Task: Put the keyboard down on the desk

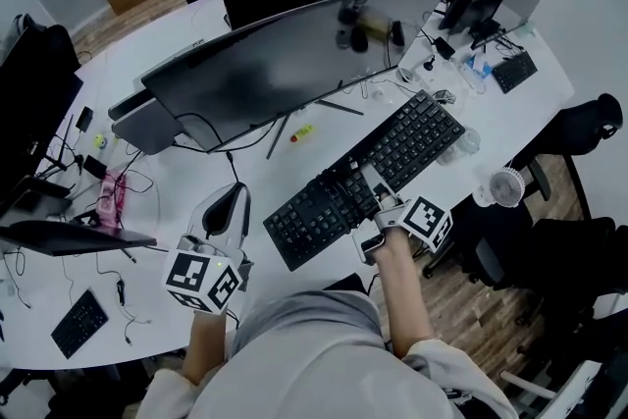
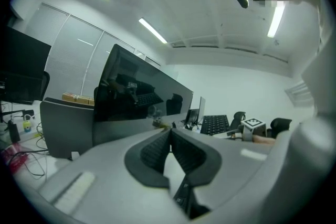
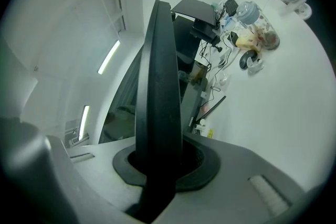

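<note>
Though edge-on within right gripper (image 3: 157,162), keyboard (image 1: 412,137) keys visible (head view).

Around you: a white desk (image 1: 196,26) on wood floor (image 1: 469,301), a black chair (image 1: 587,125) beside it, 3 strip lights (image 2: 152,30) overhead.

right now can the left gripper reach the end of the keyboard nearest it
Probably yes: the left gripper sits close beside that end of the keyboard, with only bare desk between them. Its jaws are together, so they would need to open first.
</note>
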The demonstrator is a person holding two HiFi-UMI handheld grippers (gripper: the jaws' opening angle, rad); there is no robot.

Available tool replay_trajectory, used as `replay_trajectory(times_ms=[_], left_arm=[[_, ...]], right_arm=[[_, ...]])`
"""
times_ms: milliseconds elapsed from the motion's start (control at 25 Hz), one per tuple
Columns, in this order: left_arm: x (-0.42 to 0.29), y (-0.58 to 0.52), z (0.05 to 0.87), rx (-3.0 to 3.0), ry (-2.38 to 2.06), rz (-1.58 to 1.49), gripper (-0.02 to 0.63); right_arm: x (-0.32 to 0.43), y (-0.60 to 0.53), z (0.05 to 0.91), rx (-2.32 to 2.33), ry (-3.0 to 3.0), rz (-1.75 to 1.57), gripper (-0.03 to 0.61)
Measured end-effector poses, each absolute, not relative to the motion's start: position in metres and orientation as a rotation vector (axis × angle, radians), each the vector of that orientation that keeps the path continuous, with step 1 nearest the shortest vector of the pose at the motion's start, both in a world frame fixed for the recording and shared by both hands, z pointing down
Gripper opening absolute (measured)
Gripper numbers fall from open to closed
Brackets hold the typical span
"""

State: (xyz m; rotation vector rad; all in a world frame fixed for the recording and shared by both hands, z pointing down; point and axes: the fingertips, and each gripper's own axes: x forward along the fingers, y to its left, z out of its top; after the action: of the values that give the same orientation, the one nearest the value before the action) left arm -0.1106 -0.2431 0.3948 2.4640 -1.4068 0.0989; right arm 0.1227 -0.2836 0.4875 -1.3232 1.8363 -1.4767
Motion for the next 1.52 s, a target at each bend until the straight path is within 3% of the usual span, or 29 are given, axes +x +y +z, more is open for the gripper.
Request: replay_trajectory(times_ms=[1520], left_arm=[[-0.123, -0.255, 0.405, 2.411, -1.423, 0.11, 0.0]], right_arm=[[0.111, -0.305, 0.571, -1.329, 1.644, -1.726, 0.067]])
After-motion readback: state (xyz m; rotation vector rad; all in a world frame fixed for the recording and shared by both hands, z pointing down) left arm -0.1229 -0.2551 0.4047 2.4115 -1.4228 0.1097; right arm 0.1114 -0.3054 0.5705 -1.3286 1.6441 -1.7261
